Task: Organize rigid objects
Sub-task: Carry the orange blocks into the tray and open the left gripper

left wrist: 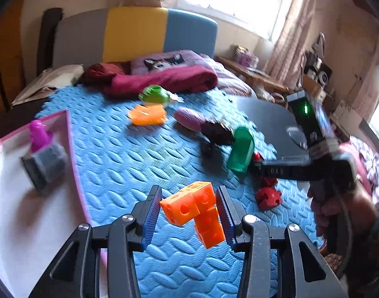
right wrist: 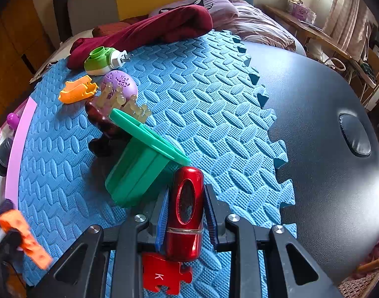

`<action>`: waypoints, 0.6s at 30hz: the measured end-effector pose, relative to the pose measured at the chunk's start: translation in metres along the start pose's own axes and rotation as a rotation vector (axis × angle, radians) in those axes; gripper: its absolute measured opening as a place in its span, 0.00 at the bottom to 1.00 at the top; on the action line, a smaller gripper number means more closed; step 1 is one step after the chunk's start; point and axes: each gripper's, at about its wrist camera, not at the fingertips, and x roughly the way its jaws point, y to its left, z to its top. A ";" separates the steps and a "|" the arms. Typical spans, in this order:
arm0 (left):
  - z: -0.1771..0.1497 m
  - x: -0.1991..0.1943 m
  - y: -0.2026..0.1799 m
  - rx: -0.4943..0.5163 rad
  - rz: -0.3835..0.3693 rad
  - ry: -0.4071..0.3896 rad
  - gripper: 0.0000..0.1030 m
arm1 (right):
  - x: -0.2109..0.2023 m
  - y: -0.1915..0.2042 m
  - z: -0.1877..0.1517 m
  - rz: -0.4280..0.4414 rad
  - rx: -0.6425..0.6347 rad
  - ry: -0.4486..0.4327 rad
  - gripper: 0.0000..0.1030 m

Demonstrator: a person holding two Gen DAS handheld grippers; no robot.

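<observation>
In the left wrist view my left gripper is shut on an orange block of linked cubes, held a little above the blue foam mat. The same orange block shows blurred at the lower left of the right wrist view. My right gripper is shut on a shiny red cylinder, low over the mat beside a green tub lying on its side. From the left wrist view, the right gripper reaches in from the right, held by a hand.
A pink-rimmed white box at the left holds a purple toy and a grey cylinder. On the mat lie a green plug-in device, an orange piece, a purple egg shape, a dark brush and a red puzzle piece. A black tabletop lies to the right.
</observation>
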 end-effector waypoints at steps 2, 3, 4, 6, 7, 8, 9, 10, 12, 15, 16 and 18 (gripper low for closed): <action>0.006 -0.015 0.012 -0.027 0.011 -0.033 0.44 | 0.000 0.000 0.000 -0.002 -0.003 -0.002 0.26; 0.011 -0.025 0.021 -0.044 0.024 -0.055 0.44 | 0.000 0.001 0.000 -0.006 -0.006 -0.005 0.26; 0.014 -0.032 0.029 -0.061 0.032 -0.071 0.44 | 0.000 0.001 0.000 -0.008 -0.009 -0.006 0.26; 0.023 -0.049 0.052 -0.108 0.065 -0.112 0.44 | 0.000 0.001 0.000 -0.012 -0.014 -0.009 0.26; 0.027 -0.056 0.063 -0.123 0.089 -0.130 0.44 | -0.001 0.001 0.000 -0.013 -0.017 -0.011 0.25; 0.031 -0.061 0.075 -0.136 0.120 -0.148 0.44 | -0.001 0.002 -0.001 -0.015 -0.019 -0.013 0.25; 0.034 -0.066 0.089 -0.149 0.161 -0.164 0.44 | -0.001 0.002 -0.001 -0.016 -0.022 -0.015 0.25; 0.036 -0.068 0.102 -0.164 0.196 -0.170 0.44 | -0.001 0.003 -0.001 -0.017 -0.024 -0.016 0.25; 0.041 -0.069 0.131 -0.207 0.253 -0.169 0.44 | -0.001 0.003 -0.002 -0.017 -0.026 -0.017 0.25; 0.046 -0.059 0.167 -0.250 0.326 -0.147 0.44 | -0.001 0.003 -0.002 -0.018 -0.028 -0.018 0.25; 0.046 -0.054 0.175 -0.260 0.340 -0.136 0.44 | -0.001 0.003 -0.002 -0.018 -0.029 -0.019 0.25; 0.046 -0.039 0.195 -0.297 0.357 -0.097 0.44 | -0.001 0.003 -0.001 -0.018 -0.032 -0.021 0.25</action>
